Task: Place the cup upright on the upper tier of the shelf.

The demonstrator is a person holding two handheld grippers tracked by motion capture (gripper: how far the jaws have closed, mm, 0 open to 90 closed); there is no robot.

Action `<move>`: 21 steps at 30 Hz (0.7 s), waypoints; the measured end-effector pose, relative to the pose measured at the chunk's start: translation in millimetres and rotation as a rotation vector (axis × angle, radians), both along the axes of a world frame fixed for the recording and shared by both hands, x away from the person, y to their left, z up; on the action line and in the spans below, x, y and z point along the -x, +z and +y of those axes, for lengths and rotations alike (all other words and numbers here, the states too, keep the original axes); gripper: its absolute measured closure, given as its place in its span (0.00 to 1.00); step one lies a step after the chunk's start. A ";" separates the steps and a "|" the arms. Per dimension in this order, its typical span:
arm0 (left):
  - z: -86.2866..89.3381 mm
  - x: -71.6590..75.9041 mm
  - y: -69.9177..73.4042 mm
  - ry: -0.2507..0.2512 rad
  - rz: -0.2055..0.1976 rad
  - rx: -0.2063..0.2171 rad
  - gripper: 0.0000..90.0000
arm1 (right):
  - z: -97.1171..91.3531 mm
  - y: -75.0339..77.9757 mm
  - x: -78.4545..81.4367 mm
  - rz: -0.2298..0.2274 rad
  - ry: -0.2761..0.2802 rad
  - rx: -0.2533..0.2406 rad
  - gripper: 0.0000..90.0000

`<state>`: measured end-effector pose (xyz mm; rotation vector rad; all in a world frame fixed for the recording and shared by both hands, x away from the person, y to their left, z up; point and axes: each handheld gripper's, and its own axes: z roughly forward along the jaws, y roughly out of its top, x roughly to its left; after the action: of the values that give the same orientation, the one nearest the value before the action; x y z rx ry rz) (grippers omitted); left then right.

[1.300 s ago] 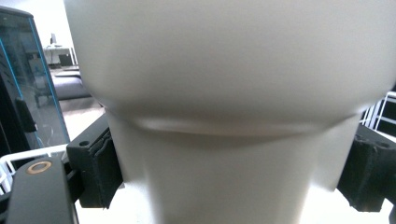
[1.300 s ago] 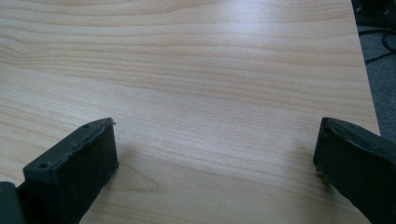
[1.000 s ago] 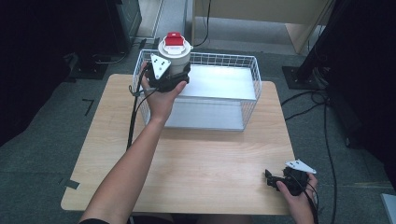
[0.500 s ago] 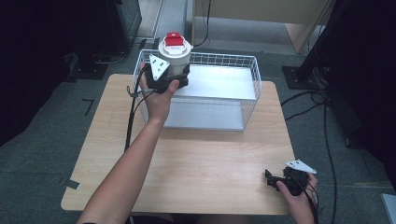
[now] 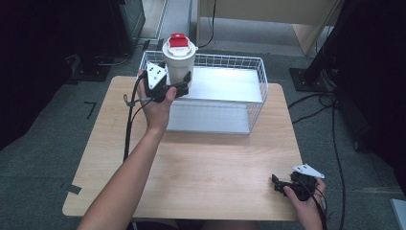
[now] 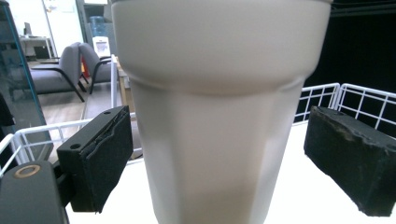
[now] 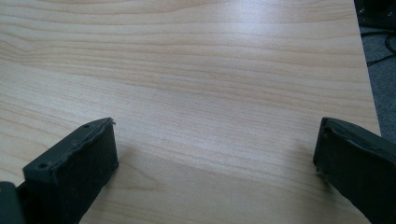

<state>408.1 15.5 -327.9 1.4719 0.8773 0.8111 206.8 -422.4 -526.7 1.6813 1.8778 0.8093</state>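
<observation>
Cream tumbler (image 5: 179, 62) with a red-topped lid stands upright in the wire basket (image 5: 249, 86), in its corner at about ten o'clock on the worktop (image 5: 201, 163). The left tongs (image 5: 178, 85) sit level around the tumbler's lower body. In the left gripper view the tumbler (image 6: 219, 116) rises between the two black pads (image 6: 105, 158), with a visible gap on each side. The jaws have just been opening, so the pads no longer press on the cup and the left tongs are open around it.

The step in hand looks like letting go after setting the tumbler down. To do it well, the jaws should spread a little more, evenly, then the tongs should draw straight back toward six o'clock, keeping level so neither pad clips the tumbler or snags the basket wire.

The right tongs (image 5: 281, 184) rest open and empty on the worktop at about five o'clock, well apart from the tumbler.
</observation>
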 end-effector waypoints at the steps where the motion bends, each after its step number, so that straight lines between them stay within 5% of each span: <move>1: 0.9 1.0 -0.4 -0.001 -0.002 0.000 0.10 | 0.0 0.0 0.0 0.000 0.000 0.000 0.00; 21: 11.2 24.1 -10.7 -0.029 -0.017 0.024 0.14 | 0.0 0.0 0.0 0.000 0.000 0.000 0.00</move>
<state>383.9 26.7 -338.6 1.4516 0.8481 0.7883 206.8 -422.4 -526.7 1.6812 1.8782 0.8093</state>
